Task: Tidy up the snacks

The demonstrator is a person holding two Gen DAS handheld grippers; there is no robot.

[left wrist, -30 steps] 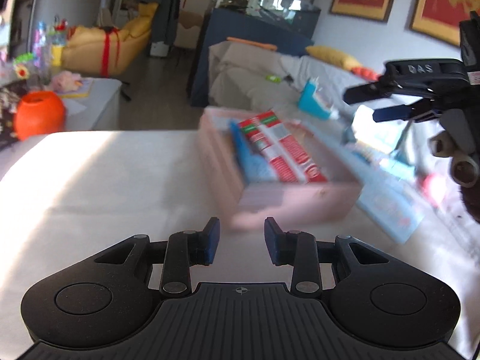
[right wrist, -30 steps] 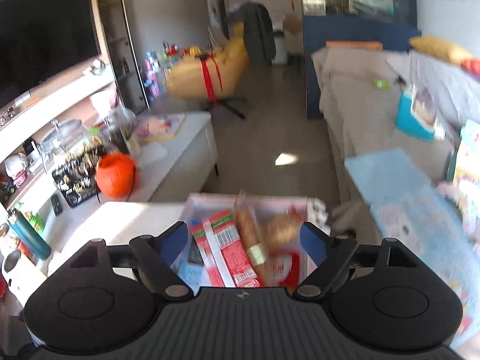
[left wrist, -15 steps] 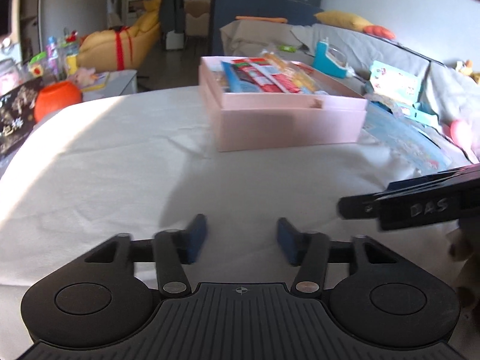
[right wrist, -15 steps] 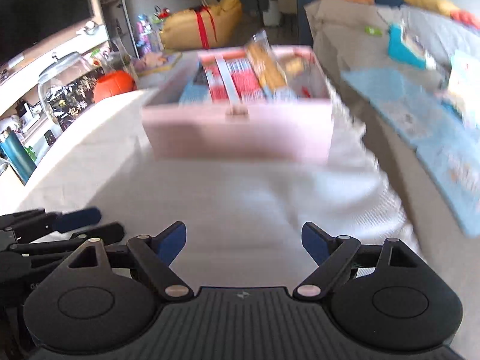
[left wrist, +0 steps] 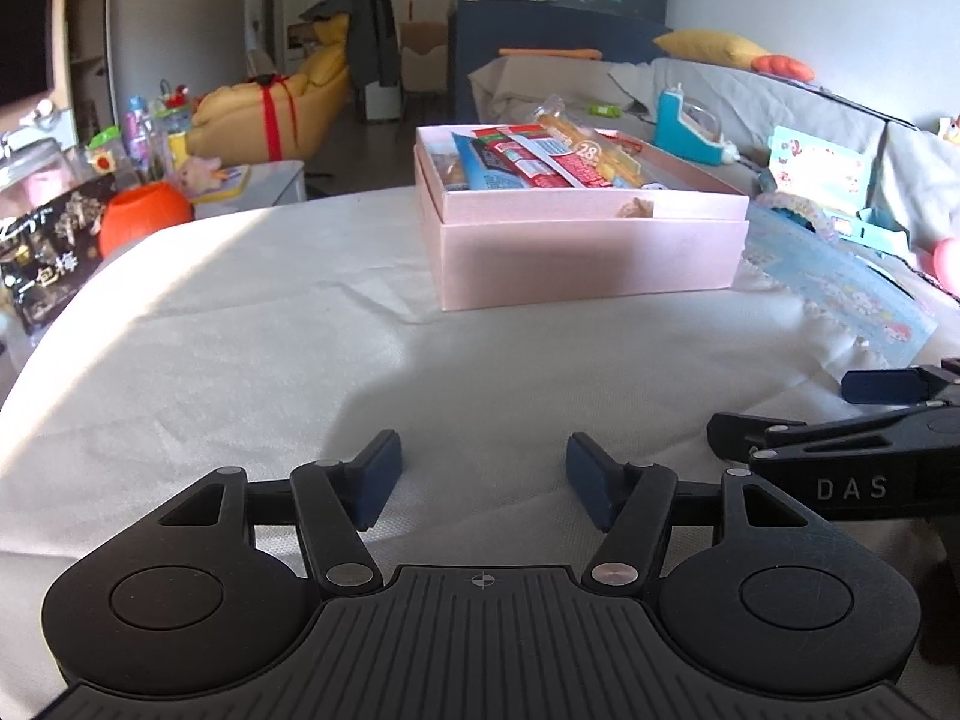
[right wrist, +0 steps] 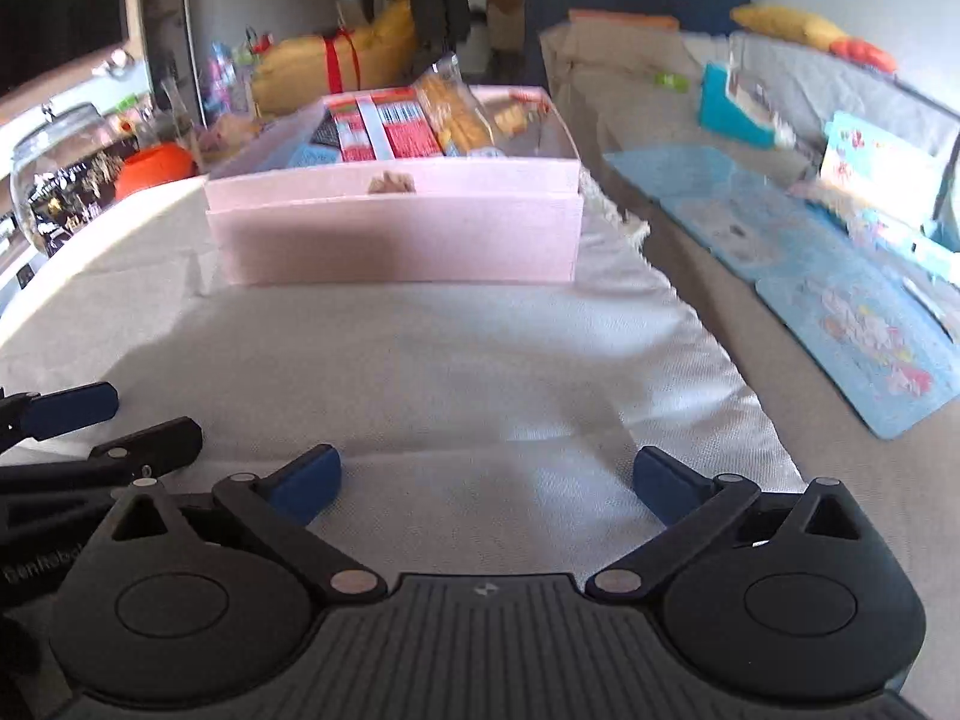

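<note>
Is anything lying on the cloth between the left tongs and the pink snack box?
Nothing: in the left wrist view only bare white tablecloth runs from the open left tongs to the pink box. The right wrist view shows the same.

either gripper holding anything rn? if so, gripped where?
Nothing held. Left gripper and right gripper have both just been opening, nothing between the jaws. Snacks sit in the pink box.

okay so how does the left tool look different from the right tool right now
The right tool has its jaws spread wider than the left tool. The left tool's jaws have just been opening, and the right tool's opened further too. From the pink box of snacks, the right tool looks square at the front wall, the left tool at a corner. Shared: both are empty, over the white cloth.
</note>
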